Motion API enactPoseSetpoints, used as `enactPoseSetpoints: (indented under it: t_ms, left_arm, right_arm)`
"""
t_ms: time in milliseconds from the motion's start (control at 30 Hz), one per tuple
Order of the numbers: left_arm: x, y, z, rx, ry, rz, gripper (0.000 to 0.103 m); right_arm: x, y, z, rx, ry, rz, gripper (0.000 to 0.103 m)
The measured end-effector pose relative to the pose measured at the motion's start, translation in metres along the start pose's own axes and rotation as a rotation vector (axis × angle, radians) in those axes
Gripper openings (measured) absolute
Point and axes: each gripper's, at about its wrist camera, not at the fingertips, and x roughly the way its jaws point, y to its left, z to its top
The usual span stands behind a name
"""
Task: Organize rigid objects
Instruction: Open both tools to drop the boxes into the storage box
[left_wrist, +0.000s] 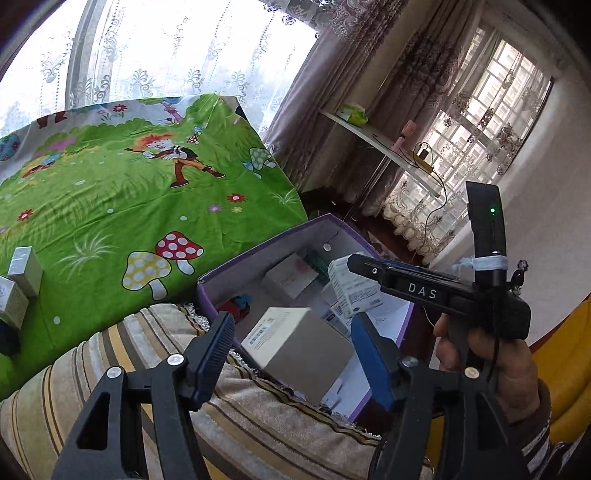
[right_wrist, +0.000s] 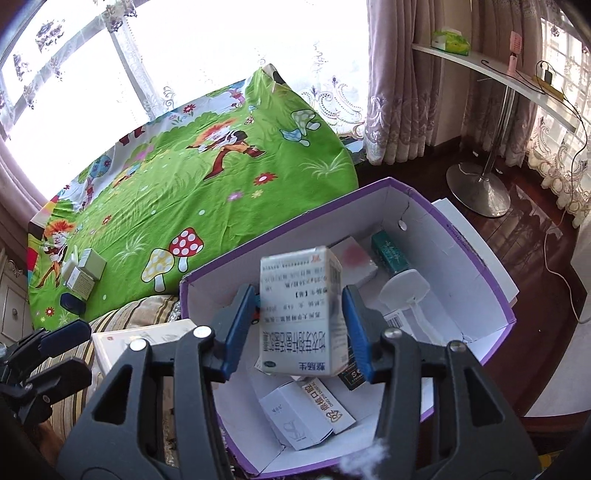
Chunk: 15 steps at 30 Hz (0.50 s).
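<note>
Left gripper (left_wrist: 291, 339): fingers spread wide, holding nothing, above the cream rectangular carton (left_wrist: 295, 341).
Right gripper (right_wrist: 295, 317): white printed medicine box (right_wrist: 301, 312) between its blue fingers, contact unclear, over the purple-rimmed cardboard box (right_wrist: 495, 291).
Around: green cartoon-print cloth (right_wrist: 184, 192) beyond the fingers, three small boxes (right_wrist: 83, 271) on it.

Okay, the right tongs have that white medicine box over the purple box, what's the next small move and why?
Probably lower it slightly and let go. The right tongs hold the white medicine box between both blue pads, tilted, above the open purple box, where other cartons already lie. The left tongs are open and empty, so nothing else needs handling first.
</note>
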Motion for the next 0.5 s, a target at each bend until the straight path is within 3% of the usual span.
enactPoseSetpoints:
  t_ms: [167,267,367,500]
  left_arm:
    - [-0.012,-0.005,0.0,0.031,-0.038,0.03,0.082]
    - [-0.02,-0.008,0.001,0.045,-0.071,0.097,0.082]
    - [-0.031,-0.007,-0.001,0.062,-0.157,0.12,0.082]
    - [-0.044,-0.01,0.0,0.163,-0.202,0.182,0.082]
  right_arm:
    - [-0.004,0.001,0.002,-0.012,-0.018,0.005,0.079]
    - [-0.007,0.005,0.002,-0.026,-0.029,0.007,0.082]
    - [-0.01,0.012,0.003,-0.046,-0.044,0.009,0.084]
    - [-0.015,0.023,0.005,-0.082,-0.074,-0.005,0.09]
